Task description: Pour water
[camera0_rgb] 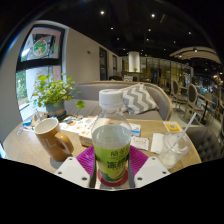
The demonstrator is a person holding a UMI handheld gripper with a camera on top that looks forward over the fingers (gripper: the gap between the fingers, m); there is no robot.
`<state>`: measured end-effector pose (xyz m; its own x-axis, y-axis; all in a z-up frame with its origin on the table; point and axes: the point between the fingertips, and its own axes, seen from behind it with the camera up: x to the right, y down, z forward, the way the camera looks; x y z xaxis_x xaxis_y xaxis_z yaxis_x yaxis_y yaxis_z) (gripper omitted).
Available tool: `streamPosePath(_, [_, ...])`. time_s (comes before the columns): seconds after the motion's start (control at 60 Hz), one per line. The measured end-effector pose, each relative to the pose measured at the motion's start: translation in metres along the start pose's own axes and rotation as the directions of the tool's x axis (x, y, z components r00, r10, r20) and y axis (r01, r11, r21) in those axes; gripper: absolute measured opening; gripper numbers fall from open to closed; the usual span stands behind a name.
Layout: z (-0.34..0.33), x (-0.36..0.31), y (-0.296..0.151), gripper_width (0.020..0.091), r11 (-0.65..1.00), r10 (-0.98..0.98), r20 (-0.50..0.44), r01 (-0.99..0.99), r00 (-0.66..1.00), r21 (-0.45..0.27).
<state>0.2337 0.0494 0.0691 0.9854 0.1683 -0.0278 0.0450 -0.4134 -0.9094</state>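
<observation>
One clear plastic water bottle point(111, 140), white cap, green label, upright between gripper point(111, 165) fingers; both magenta pads point(86, 160) press its sides, jaws clamped on it. One round wooden table point(150, 127) beyond. One brown ceramic mug point(51, 139) near table's left edge. One clear glass point(175, 147) near right edge. One potted plant point(55, 96) at far left edge. Papers point(80, 125) at middle.

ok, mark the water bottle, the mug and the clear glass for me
water bottle point(111, 150): gripper view, on its green label, between the gripper's point(111, 170) fingers.
mug point(50, 137): gripper view, on its tan side wall, left of the bottle.
clear glass point(174, 149): gripper view, on its wall, right of the bottle.
</observation>
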Motion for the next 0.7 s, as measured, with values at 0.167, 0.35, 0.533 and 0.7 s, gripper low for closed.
streamPosePath(0.167, [-0.002,0.001,0.008,0.0586,0.998,0.012,-0.018,-0.013,1.000,-0.063])
streamPosePath(0.35, [-0.036,0.004,0.017,0.0863,0.986,0.050,-0.078,-0.061,0.996,-0.156])
streamPosePath(0.533, [-0.122,-0.012,0.007,0.0852,0.972,0.058,-0.160,-0.093,0.985,-0.216])
streamPosePath(0.7, [-0.213,-0.051,-0.006,0.0852,0.969,0.039,-0.193,-0.085,0.980,-0.234])
